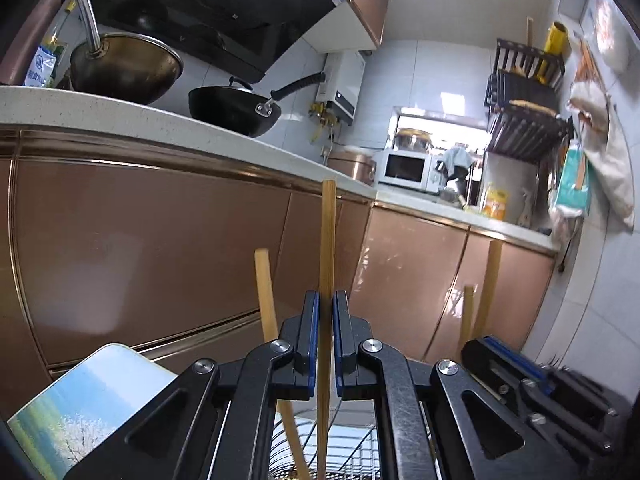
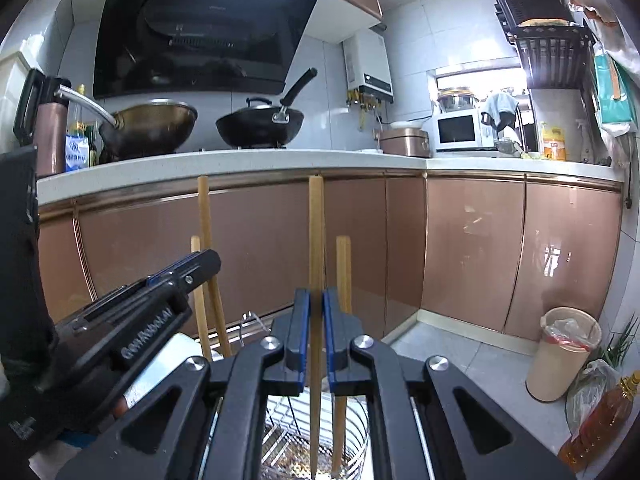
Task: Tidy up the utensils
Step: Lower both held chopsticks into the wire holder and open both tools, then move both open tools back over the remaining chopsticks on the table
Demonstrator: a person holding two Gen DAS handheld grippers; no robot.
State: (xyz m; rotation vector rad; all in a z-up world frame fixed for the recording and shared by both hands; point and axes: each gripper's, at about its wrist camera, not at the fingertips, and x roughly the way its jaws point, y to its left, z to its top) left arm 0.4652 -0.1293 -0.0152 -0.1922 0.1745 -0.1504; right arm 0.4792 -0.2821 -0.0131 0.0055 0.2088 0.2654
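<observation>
Right wrist view, four chopsticks, each tool clamping one.

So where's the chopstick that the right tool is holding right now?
In the right wrist view, the chopstick stands upright at centre, pinched in the right tool, its lower end in the wire basket beside another chopstick.

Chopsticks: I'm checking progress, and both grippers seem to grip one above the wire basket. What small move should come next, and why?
Probably lower both. The left gripper and right gripper each clamp an upright chopstick whose lower end already reaches into the wire basket, so easing down before opening the jaws seems safest.
</observation>
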